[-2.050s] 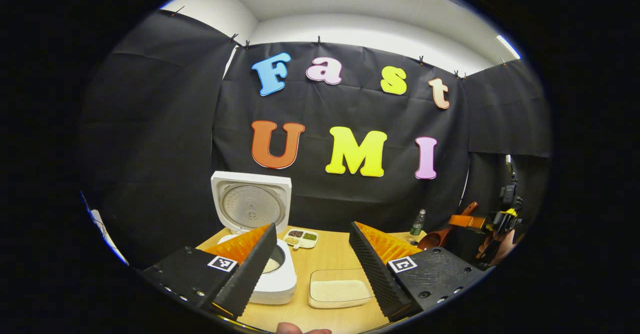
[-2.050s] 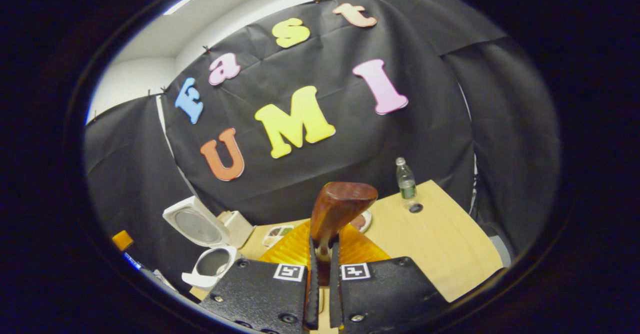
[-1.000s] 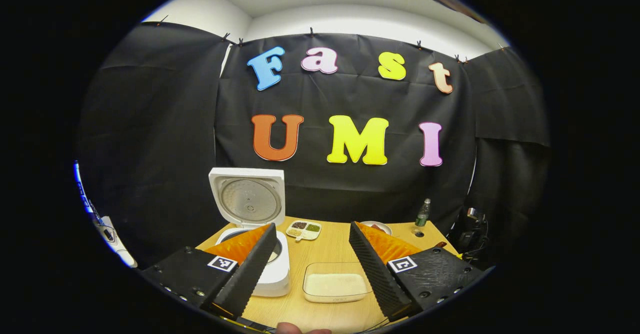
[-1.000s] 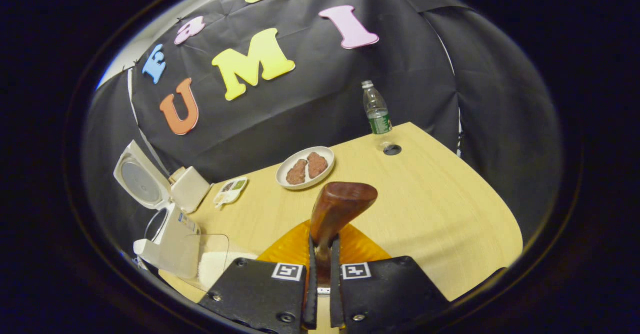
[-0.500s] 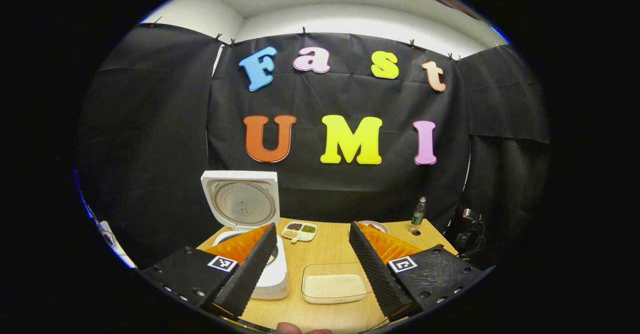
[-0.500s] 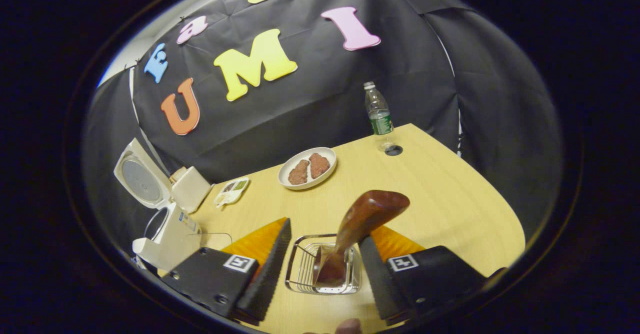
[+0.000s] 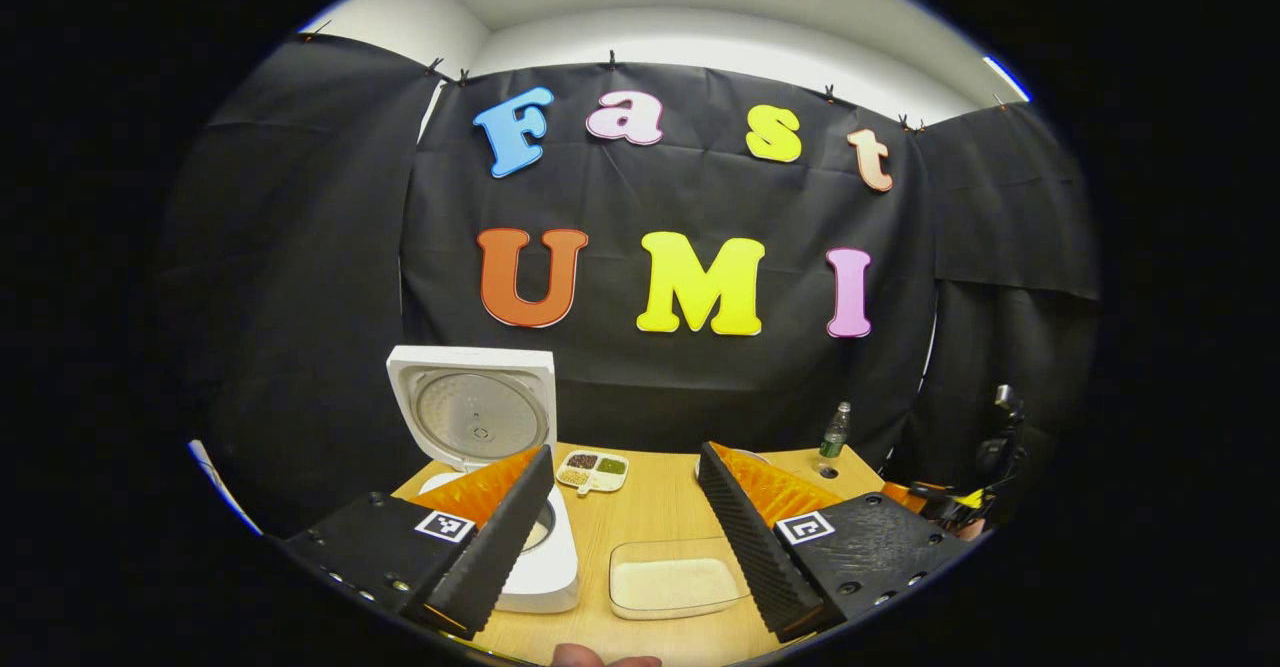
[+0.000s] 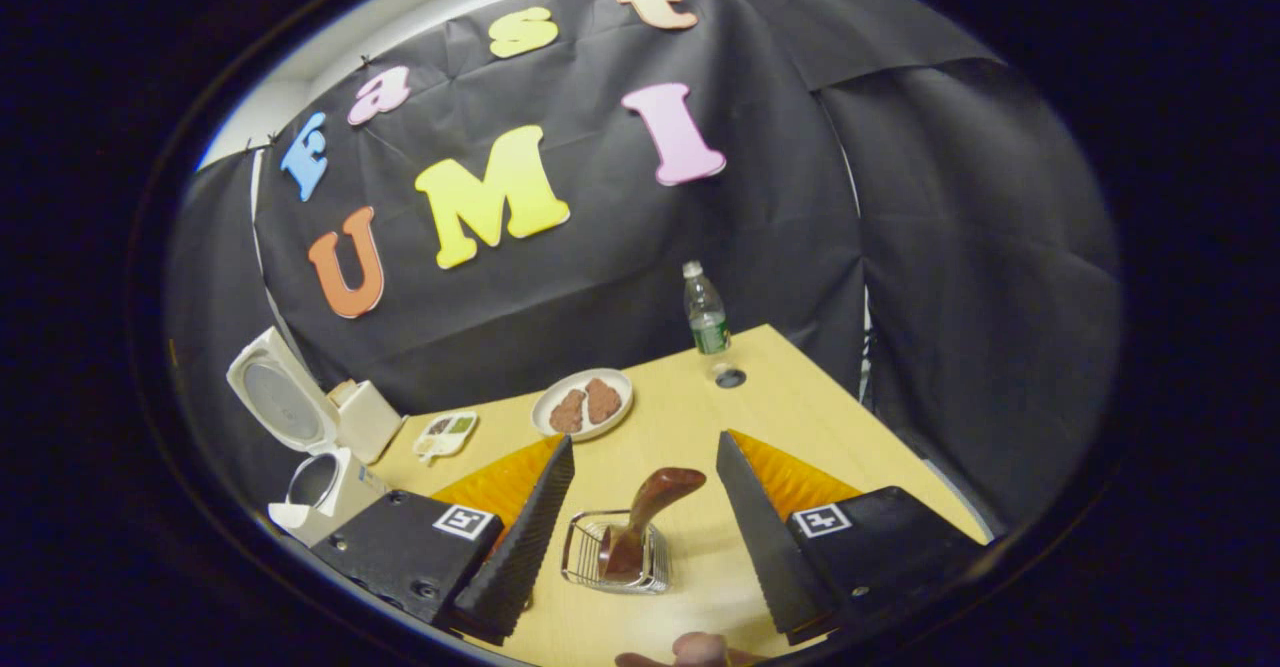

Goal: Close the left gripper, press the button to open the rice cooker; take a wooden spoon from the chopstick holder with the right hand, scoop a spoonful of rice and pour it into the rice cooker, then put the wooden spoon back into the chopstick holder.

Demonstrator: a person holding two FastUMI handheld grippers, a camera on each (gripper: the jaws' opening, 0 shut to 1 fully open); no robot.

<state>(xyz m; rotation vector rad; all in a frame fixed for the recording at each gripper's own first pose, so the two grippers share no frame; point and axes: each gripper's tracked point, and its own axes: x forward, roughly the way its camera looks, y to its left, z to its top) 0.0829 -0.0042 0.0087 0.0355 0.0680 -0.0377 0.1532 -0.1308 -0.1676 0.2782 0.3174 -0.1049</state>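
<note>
Right gripper point(image 8: 640, 532) has backed off, jaws wide and empty; wooden spoon point(image 8: 645, 517) now in chopstick holder point(image 8: 582, 567) (leaning). Left gripper point(image 7: 625, 537) unchanged, wide, empty.

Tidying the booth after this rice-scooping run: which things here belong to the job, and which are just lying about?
Job:
- rice cooker, lid up
- wooden spoon, standing in the chopstick holder
- rice tray
- right claw, open
- left claw, open

Lying about:
- water bottle
- plate of brown food
- divided dish

Even overhead light, sharp, fisheye-warped edges
</note>
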